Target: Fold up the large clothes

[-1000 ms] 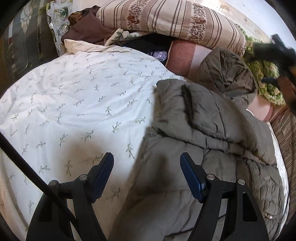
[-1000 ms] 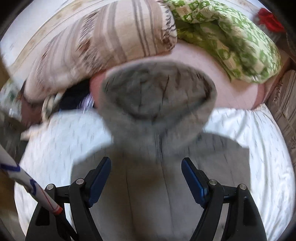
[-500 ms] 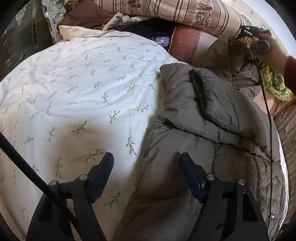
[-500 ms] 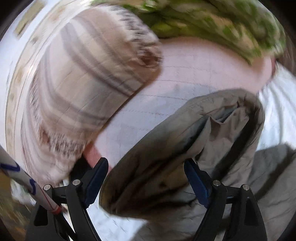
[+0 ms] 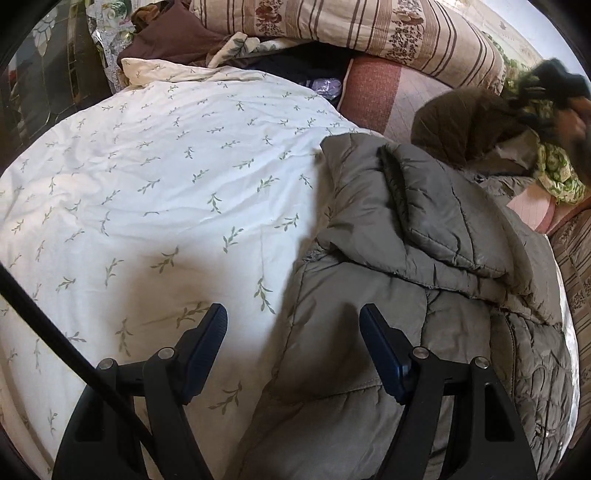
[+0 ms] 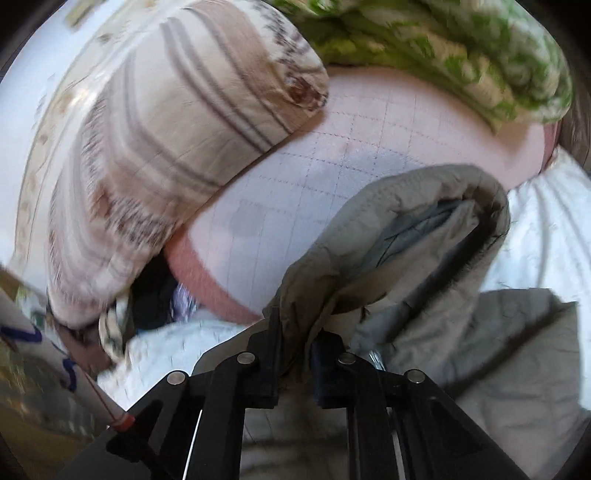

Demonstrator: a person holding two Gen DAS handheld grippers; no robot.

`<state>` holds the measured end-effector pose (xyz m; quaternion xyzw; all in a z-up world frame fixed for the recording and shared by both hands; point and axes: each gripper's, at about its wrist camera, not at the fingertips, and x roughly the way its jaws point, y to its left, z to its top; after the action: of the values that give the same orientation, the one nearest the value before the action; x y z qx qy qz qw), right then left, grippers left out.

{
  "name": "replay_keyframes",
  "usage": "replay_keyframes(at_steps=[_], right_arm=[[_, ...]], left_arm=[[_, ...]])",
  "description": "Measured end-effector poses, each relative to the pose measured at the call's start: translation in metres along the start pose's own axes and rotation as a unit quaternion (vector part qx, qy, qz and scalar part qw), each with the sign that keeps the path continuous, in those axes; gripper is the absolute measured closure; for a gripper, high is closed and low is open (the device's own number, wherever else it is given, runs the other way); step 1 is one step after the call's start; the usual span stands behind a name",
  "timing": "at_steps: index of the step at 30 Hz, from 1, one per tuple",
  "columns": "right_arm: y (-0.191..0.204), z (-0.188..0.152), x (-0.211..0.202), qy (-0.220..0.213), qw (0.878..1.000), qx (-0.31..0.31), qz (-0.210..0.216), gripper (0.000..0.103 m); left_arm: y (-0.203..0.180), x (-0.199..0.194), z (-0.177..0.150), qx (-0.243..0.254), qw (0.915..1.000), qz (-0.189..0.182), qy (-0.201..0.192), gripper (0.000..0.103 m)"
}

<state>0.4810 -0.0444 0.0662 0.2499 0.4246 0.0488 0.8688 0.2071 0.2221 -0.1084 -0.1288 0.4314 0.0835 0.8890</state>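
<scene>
one grey jacket (image 5: 424, 258), two pillows (image 5: 369, 29)

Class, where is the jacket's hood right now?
In the right wrist view, the hood sits centre-right, pinched by the right gripper, against the pink quilted cushion.

Grey-olive quilted hooded jacket (image 5: 424, 258), crumpled on bed's right side, hood (image 6: 406, 236) lifted
</scene>
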Motion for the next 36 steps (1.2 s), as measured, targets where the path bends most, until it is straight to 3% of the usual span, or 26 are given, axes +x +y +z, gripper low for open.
replay_keyframes(at_steps=[11, 16, 20, 24, 30, 34, 36], right_arm=[[-0.004, -0.153, -0.127, 0.028, 0.991, -0.128, 0.039, 0.093], [-0.048, -0.240, -0.171, 0.061, 0.989, -0.126, 0.050, 0.094], [-0.092, -0.291, -0.151, 0.115, 0.990, -0.076, 0.042, 0.095], [-0.116, -0.308, -0.108, 0.139, 0.989, -0.046, 0.028, 0.095], [-0.125, -0.307, -0.048, 0.169, 0.985, -0.028, 0.013, 0.095], [-0.124, -0.303, -0.050, 0.147, 0.989, -0.032, 0.011, 0.092], [-0.124, -0.303, -0.061, 0.137, 0.990, -0.040, 0.013, 0.082]], left_arm=[[0.016, -0.016, 0.002, -0.022, 0.9996, 0.007, -0.018, 0.030], [0.022, -0.015, 0.002, -0.034, 0.9993, 0.001, -0.013, 0.030], [0.022, -0.016, -0.001, -0.034, 0.9994, 0.001, -0.011, 0.030], [0.022, -0.018, -0.004, -0.029, 0.9995, 0.006, -0.013, 0.030], [0.021, -0.021, -0.004, -0.029, 0.9993, 0.014, -0.020, 0.030], [0.021, -0.024, -0.003, -0.026, 0.9993, 0.015, -0.022, 0.030], [0.020, -0.024, -0.004, -0.025, 0.9993, 0.016, -0.022, 0.030]])
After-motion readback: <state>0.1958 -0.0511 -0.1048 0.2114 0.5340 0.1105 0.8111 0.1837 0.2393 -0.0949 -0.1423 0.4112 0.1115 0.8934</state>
